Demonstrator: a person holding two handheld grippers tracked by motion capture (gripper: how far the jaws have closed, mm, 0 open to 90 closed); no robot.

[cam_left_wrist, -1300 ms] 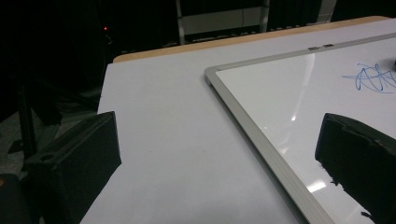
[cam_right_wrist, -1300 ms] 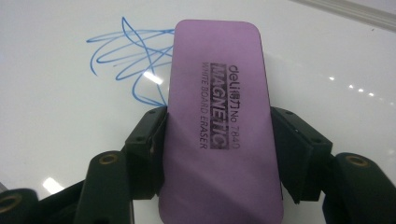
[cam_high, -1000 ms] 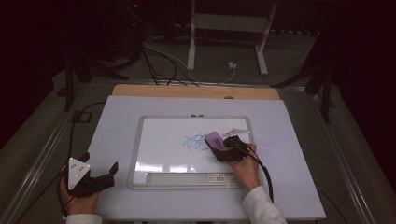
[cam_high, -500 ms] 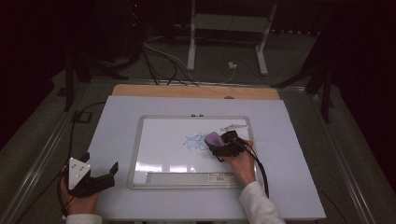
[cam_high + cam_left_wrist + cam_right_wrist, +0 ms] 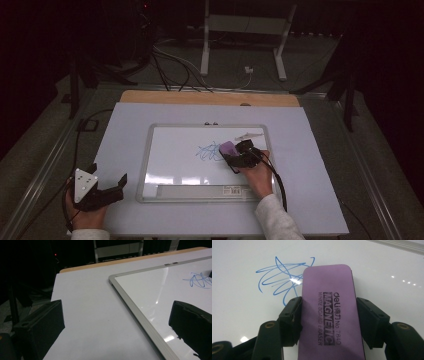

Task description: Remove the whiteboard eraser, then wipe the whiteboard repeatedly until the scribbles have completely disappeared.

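Observation:
A whiteboard (image 5: 145,165) lies flat on the white table, with a blue scribble (image 5: 207,151) near its middle. A purple magnetic eraser (image 5: 228,148) rests on the board just right of the scribble. My right gripper (image 5: 236,159) has just been closing its jaws around it. In the right gripper view both pads (image 5: 292,312) touch the long sides of the eraser (image 5: 329,290), whose far end meets the scribble (image 5: 279,277). My left gripper (image 5: 107,174) rests open on the table left of the board, with nothing between its jaws (image 5: 115,310).
A marker (image 5: 248,135) lies on the board beyond the right hand. The board's metal frame (image 5: 135,307) runs diagonally past the left gripper. A wooden strip (image 5: 210,98) edges the far side of the table, with cables and a stand's legs on the floor behind.
The right hand has edged slightly closer in on the eraser, which stays beside the scribble. The left gripper has not moved.

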